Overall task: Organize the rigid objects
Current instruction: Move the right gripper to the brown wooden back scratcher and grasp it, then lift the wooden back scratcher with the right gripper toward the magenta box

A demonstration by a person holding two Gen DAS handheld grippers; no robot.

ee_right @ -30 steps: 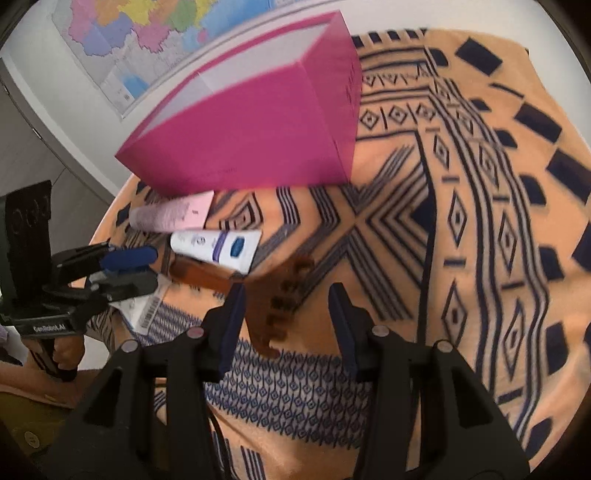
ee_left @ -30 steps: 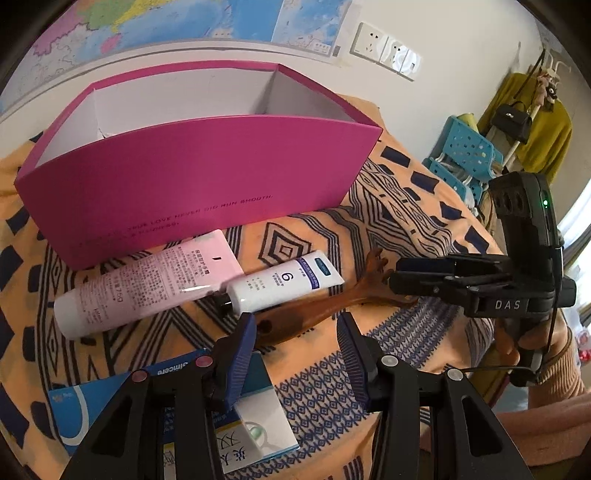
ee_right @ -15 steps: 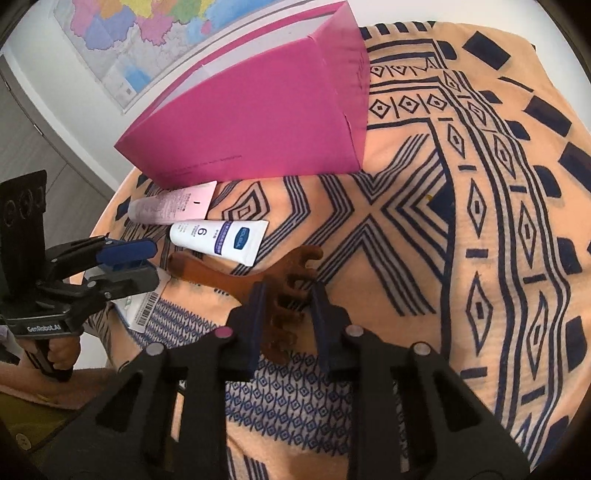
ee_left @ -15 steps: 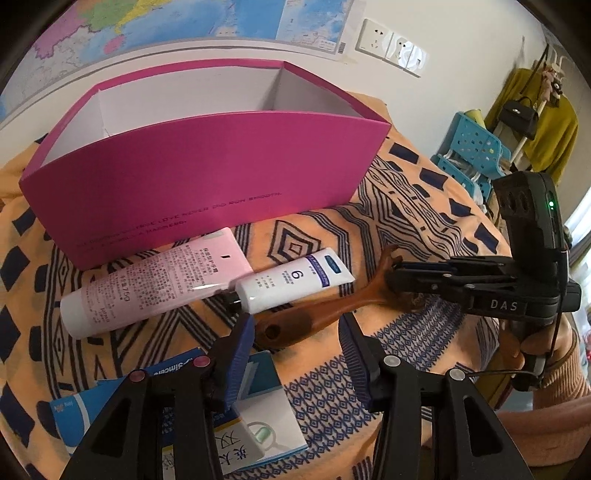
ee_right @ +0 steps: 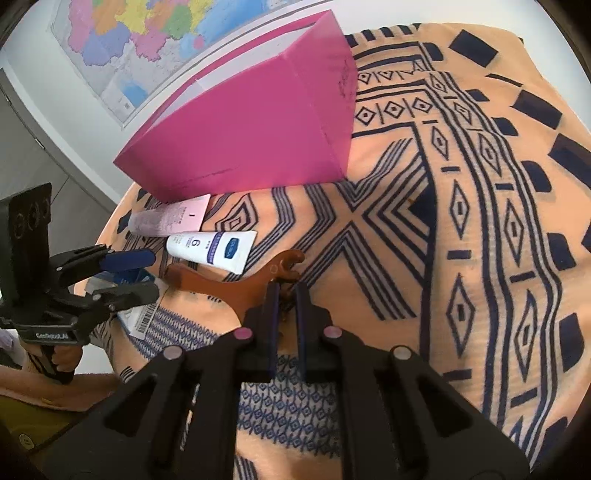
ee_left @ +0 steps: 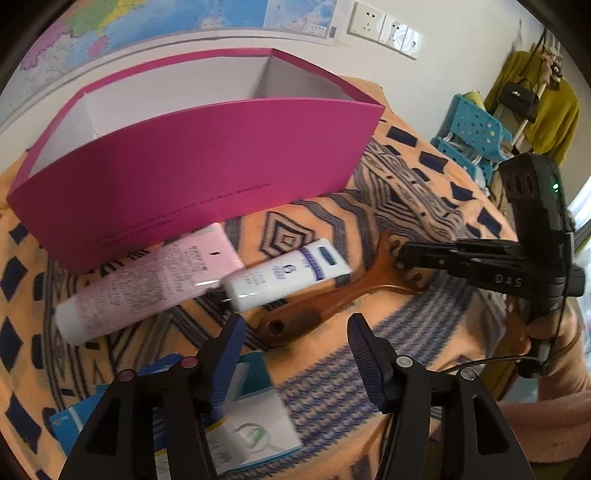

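Note:
A brown wooden comb (ee_right: 225, 284) lies on the patterned cloth, also in the left wrist view (ee_left: 317, 306). My right gripper (ee_right: 286, 291) is shut on the comb's toothed end; it shows from the side in the left wrist view (ee_left: 402, 254). My left gripper (ee_left: 295, 332) is open and empty, above the comb's handle, and also shows in the right wrist view (ee_right: 144, 273). A white tube (ee_left: 284, 275) and a pink tube (ee_left: 147, 288) lie in front of the open magenta box (ee_left: 199, 177).
A blue and white carton (ee_left: 240, 413) lies under my left gripper. The orange patterned cloth (ee_right: 461, 221) covers the table. A wall with a map (ee_left: 147, 29) stands behind the box. A blue chair (ee_left: 476, 136) and hanging clothes are at the right.
My right gripper has moved onto the comb's toothed end and shut on it. The comb has shifted a little. My left gripper has stayed open near the comb's handle.

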